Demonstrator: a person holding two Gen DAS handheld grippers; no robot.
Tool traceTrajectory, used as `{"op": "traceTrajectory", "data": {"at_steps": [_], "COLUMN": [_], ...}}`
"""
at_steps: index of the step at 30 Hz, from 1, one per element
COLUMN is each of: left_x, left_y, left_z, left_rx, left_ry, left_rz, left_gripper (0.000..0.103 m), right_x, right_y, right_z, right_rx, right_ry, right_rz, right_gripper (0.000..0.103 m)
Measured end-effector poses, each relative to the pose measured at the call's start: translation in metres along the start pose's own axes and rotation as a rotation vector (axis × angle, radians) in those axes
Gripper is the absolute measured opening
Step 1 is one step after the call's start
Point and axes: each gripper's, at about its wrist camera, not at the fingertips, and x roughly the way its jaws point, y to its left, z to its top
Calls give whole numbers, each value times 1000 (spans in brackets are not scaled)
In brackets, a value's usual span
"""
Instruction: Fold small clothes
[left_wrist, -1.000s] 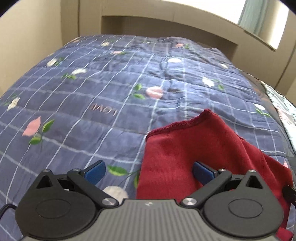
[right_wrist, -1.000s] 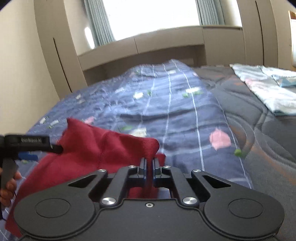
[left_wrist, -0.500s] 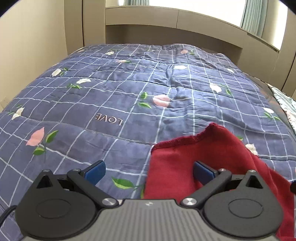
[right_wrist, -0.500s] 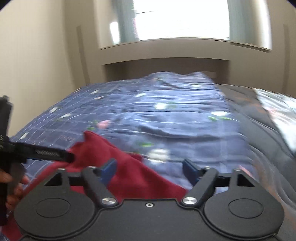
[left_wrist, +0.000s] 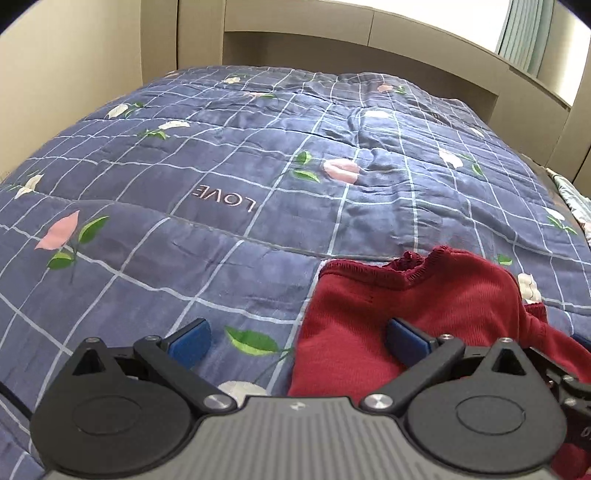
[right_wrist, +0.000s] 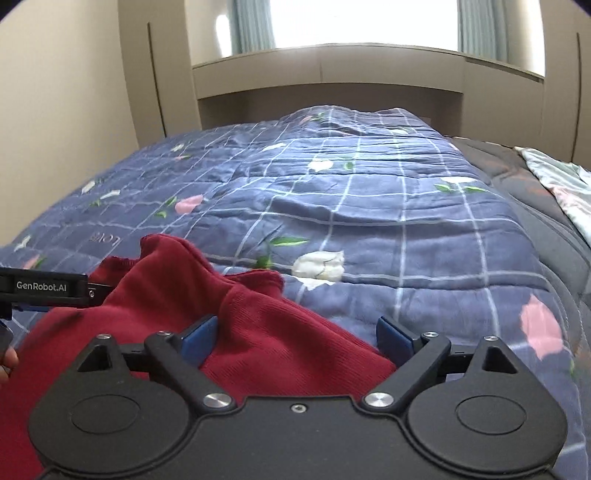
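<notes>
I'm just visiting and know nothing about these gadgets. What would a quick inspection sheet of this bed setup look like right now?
Surface: blue checked floral quilt, rumpled, on a bed.
Job's things: red knit garment, crumpled on the quilt, not yet folded flat.
Clutter: pale patterned cloth at the bed's far right edge.
Grippers: left gripper open over the garment's edge; right gripper just opened, garment lying loose between its jaws.
Cables: black cable by the left gripper.
Surroundings: beige headboard, bright window behind.

This is a home bedroom: a bed (left_wrist: 258, 192) under a blue checked floral quilt (right_wrist: 369, 221) fills the middle of both views, with a beige built-in headboard (right_wrist: 328, 74) and a curtained window (right_wrist: 362, 22) along the top.
</notes>
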Motion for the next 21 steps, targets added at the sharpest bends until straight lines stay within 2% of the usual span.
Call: {"op": "traceTrajectory", "data": {"at_steps": [4,6,11,14,16,21], "left_x": [-15,-30,-69,-79,-82,-84], "left_y": [5,9,22,24,24,22], "left_z": [2,0,-22,-37,-43,-44], "left_rx": [-12,-6,-2,31,50,42], "left_ry": [-8,-25,-37,-44,-55,-44], "left_rz": [-6,-9,-70,-62,-57,-42], "left_gripper": [102,102,103,102,102,102], "right_x": [-27,-46,-86,-94,-97,-98], "right_y": [-5,-8,-7,-7,-13,-10], "right_z": [-3,-9,-36,-56,-67,-71], "right_rx": [-15,-8,-9,0,50,88], "right_ry": [-2,-7,8,28,24,16], "right_rz": [-36,-22,-29,-62,-69,-99], "right_gripper": [99,101,102,102,102,102]}}
